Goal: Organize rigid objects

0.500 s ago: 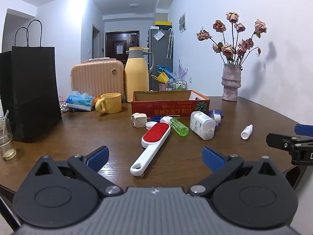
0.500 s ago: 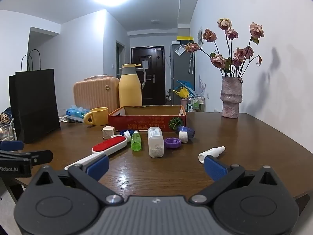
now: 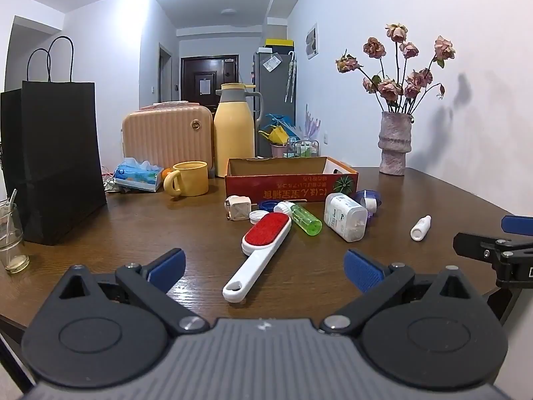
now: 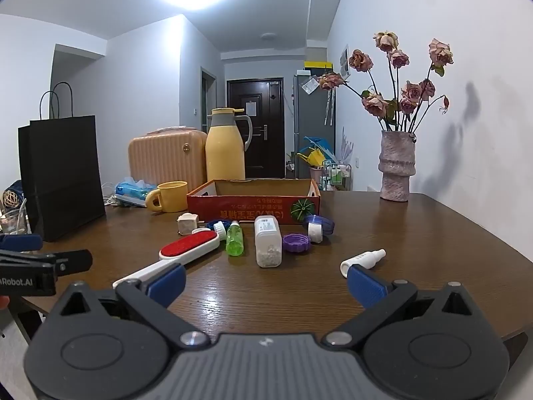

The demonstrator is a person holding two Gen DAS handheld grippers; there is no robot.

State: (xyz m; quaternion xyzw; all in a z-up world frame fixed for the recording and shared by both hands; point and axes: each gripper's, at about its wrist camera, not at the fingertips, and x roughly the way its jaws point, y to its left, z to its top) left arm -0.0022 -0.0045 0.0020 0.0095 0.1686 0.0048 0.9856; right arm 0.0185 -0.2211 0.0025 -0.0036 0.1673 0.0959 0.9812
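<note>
Bright ceiling glare, fisheye-warped edges

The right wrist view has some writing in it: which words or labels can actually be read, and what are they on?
"Robot.AI": white lettering on the left gripper, cut off at the picture's edge.
Red cardboard box: yellow characters along its front, upside down, not readable.
White bottle: label print too small to read.
Small white dropper bottle: faint print, too blurred to read.
Paper on the dark door: too far to read.

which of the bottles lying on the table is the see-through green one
The green bottle with the white cap, between the lint brush and the bigger white bottle; the others are white.
</note>
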